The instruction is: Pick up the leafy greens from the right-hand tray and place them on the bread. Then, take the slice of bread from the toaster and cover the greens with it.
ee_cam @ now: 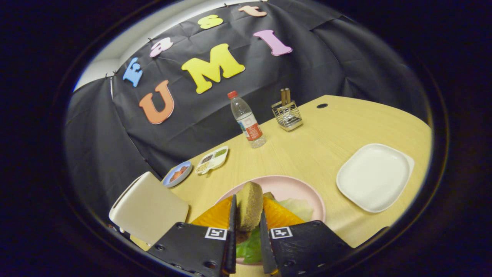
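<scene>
On the wooden tabletop (pixel 307 154) your tongs (pixel 248 234) are clenched on the bread slice (pixel 249 206), holding it on edge above the leafy greens (pixel 250 246) on the pink plate (pixel 303 188); the toaster (pixel 148 209) stands near the tabletop's edge beside the plate
</scene>
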Available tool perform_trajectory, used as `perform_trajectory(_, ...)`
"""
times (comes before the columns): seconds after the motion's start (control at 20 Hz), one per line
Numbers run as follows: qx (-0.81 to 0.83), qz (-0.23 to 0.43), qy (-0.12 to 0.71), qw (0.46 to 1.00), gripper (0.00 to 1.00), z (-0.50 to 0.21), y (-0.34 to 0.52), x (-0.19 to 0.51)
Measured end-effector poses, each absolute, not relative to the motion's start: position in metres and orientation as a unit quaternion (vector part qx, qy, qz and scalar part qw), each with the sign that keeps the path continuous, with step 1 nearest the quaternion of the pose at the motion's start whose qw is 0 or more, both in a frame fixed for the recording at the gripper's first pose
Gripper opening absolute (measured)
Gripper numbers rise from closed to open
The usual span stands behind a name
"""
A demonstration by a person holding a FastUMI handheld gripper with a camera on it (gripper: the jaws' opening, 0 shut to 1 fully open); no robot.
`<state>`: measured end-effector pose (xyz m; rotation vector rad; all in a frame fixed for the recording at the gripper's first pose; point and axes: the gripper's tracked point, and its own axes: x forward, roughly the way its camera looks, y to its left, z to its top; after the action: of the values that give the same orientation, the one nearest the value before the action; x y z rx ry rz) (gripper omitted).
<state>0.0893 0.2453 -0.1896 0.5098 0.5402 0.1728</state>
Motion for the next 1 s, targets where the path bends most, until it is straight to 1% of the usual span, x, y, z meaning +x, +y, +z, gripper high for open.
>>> perform_trajectory(0.25, 0.234, 0.057, 0.258, 0.936, 0.54, -0.192, 0.213, 0.089)
perform_trajectory(0.4, 0.225, 0.053, 0.241, 0.942, 0.64, -0.180, 0.197, 0.088)
perform_trajectory(0.45, 0.209, 0.049, 0.228, 0.950, 0.71, -0.170, 0.188, 0.085)
perform_trajectory(0.6, 0.147, 0.037, 0.175, 0.973, 0.81, -0.126, 0.161, 0.075)
perform_trajectory(0.65, 0.128, 0.033, 0.152, 0.980, 0.88, -0.107, 0.152, 0.069)
perform_trajectory(0.8, 0.067, 0.020, 0.085, 0.994, 0.95, -0.046, 0.133, 0.048)
perform_trajectory(1.0, 0.007, 0.026, 0.010, 1.000, 0.95, 0.020, 0.138, 0.010)
